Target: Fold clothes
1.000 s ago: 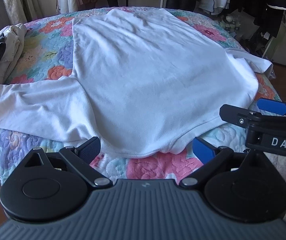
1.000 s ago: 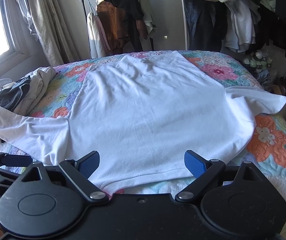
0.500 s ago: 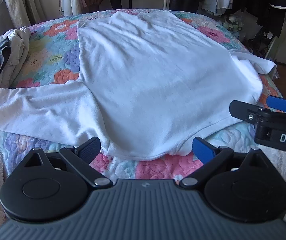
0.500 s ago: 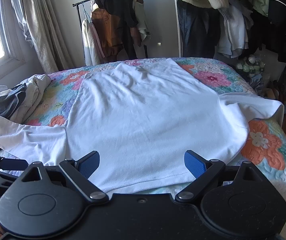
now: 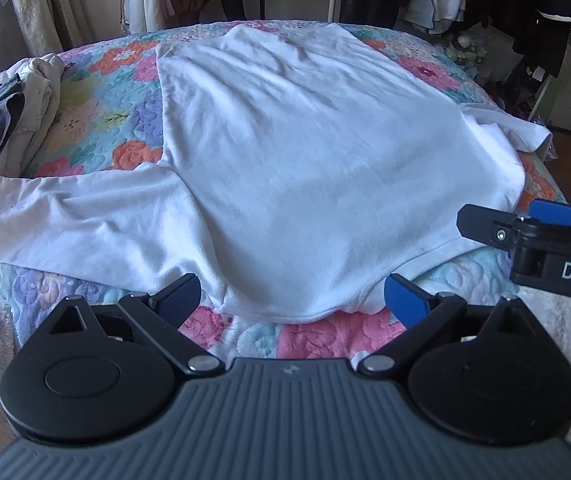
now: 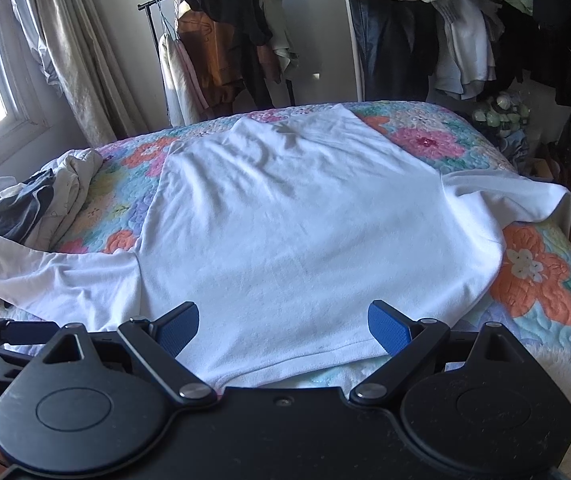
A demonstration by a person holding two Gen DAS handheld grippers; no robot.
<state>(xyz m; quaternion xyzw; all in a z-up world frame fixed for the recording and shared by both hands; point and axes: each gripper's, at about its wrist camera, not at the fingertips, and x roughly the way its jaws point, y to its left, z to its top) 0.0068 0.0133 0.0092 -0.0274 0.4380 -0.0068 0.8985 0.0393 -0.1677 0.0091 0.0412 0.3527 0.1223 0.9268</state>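
Both your left hand-held gripper (image 5: pixel 292 298) and right hand-held gripper (image 6: pixel 283 326) stand wide, empty; white long-sleeved shirt (image 5: pixel 305 168) lies flat ahead on the bed (image 5: pixel 117 92); pinching quilt with the hem risks dragging it

White shirt's (image 5: pixel 305 168) left sleeve (image 5: pixel 25 216) runs offscreen, perhaps hanging.

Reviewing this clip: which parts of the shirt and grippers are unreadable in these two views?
- Shirt left cuff: cut by the left-view frame edge.
- Shirt right sleeve end: drops over the bed edge in the right view.
- Near hem, right view: hidden behind the right gripper body.
- Left gripper, right view: only a sliver shows at the frame edge.
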